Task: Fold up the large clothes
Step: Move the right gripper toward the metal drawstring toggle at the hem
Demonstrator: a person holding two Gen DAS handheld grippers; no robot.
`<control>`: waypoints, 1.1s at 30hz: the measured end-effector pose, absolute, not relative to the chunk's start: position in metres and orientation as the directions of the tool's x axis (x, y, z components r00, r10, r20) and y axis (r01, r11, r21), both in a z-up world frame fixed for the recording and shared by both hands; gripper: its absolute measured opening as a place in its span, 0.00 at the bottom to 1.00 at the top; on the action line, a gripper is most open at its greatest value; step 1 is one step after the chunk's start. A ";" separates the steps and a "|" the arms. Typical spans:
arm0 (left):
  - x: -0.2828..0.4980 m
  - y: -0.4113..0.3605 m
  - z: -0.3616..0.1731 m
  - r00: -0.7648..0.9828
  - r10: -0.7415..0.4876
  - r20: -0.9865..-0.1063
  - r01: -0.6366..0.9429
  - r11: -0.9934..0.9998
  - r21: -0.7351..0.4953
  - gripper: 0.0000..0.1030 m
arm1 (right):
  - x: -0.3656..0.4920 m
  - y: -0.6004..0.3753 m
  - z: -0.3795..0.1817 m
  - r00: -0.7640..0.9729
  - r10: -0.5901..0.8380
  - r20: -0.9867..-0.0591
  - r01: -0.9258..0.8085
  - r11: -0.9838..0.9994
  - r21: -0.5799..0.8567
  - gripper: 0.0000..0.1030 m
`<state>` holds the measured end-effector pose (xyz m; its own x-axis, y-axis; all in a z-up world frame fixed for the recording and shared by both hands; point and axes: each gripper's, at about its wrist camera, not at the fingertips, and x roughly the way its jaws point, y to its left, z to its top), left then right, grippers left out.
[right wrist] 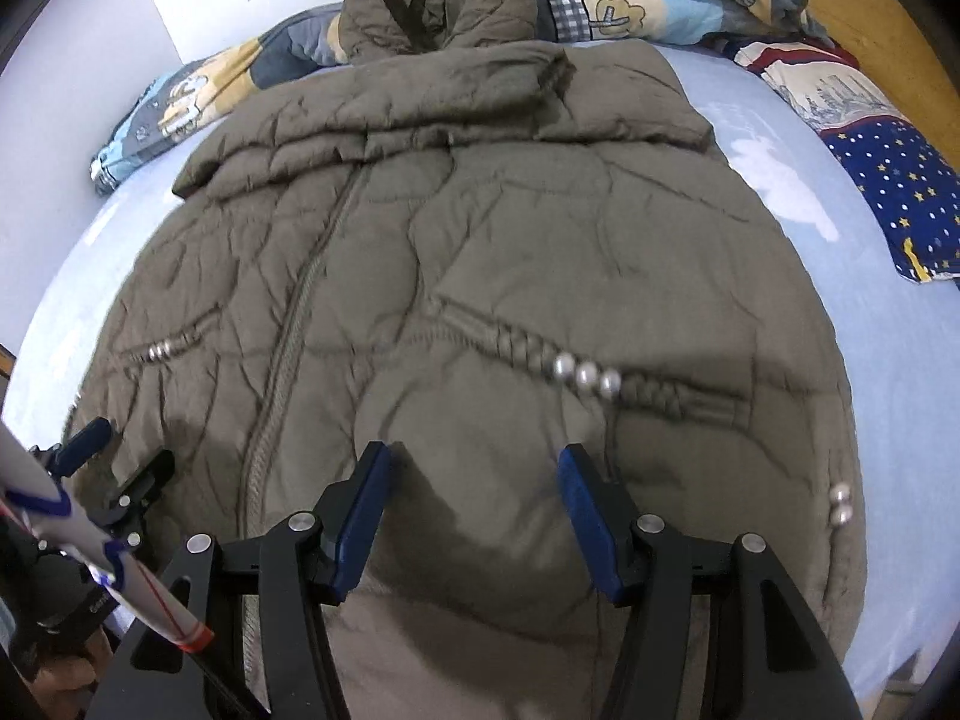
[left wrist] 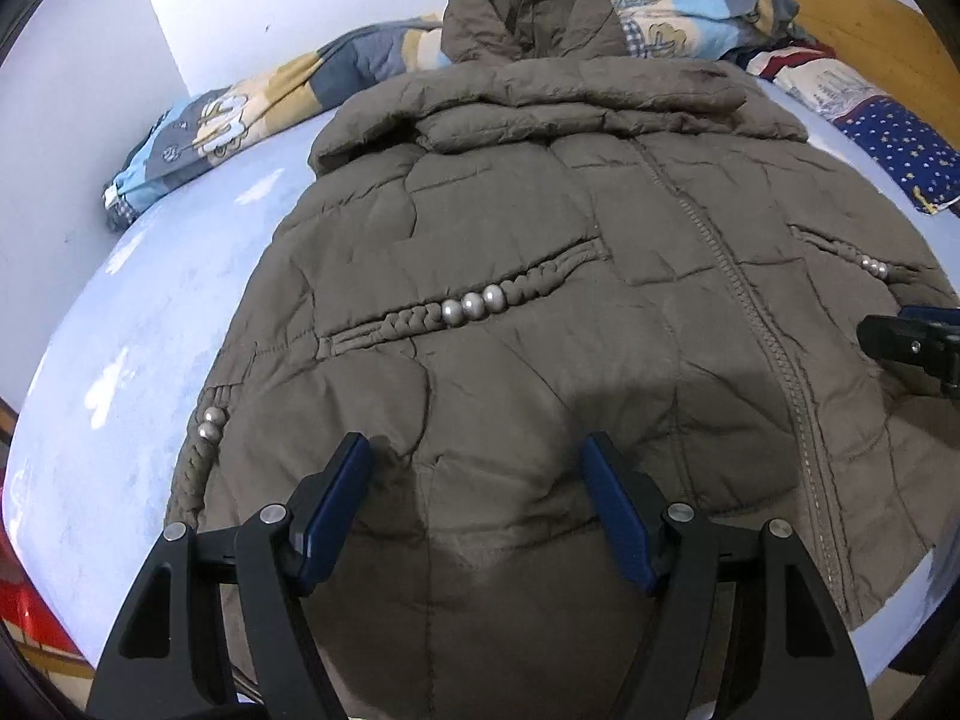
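The coat (left wrist: 540, 276) lies flat, zipped, on the bed (left wrist: 150, 330), hood toward the quilt (left wrist: 252, 102). Both grippers (left (left wrist: 474, 450), right (right wrist: 474, 456)) hover spread above its hem, empty. Slick padding could slip from a shallow pinch.

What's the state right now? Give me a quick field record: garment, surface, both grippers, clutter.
garment: olive padded jacket, front up, zipped, hood at far end
sleeves: folded across the chest
surface: light blue bed sheet
left gripper: open, over the near hem, holding nothing
right gripper: open, over the near hem, holding nothing
clutter: patterned quilt behind the hood, star-print pillow at far right
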<state>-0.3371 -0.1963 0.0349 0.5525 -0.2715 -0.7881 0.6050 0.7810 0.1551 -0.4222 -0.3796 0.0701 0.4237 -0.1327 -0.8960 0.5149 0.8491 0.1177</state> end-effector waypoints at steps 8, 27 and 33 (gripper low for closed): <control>-0.336 -0.166 0.044 0.551 -0.332 -0.766 0.592 0.802 0.078 0.70 | -0.466 -0.363 0.083 0.492 -0.163 -0.855 0.545 0.824 0.156 0.61; -0.263 -0.026 0.057 0.458 -0.320 -0.829 0.264 0.940 -0.217 0.70 | -0.601 -0.454 0.098 0.531 -0.311 -0.788 0.782 0.537 0.315 0.64; -0.256 -0.031 0.033 0.360 -0.417 -0.835 0.225 0.907 -0.356 0.70 | -0.633 -0.487 0.053 0.610 -0.152 -0.777 0.774 0.320 0.546 0.64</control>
<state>-0.2561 -0.0309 0.0327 0.3598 -0.4171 -0.8346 0.2254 0.9069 -0.3560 -0.6333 -0.4870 0.0531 0.6104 -0.1519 -0.7774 0.7745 0.3201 0.5456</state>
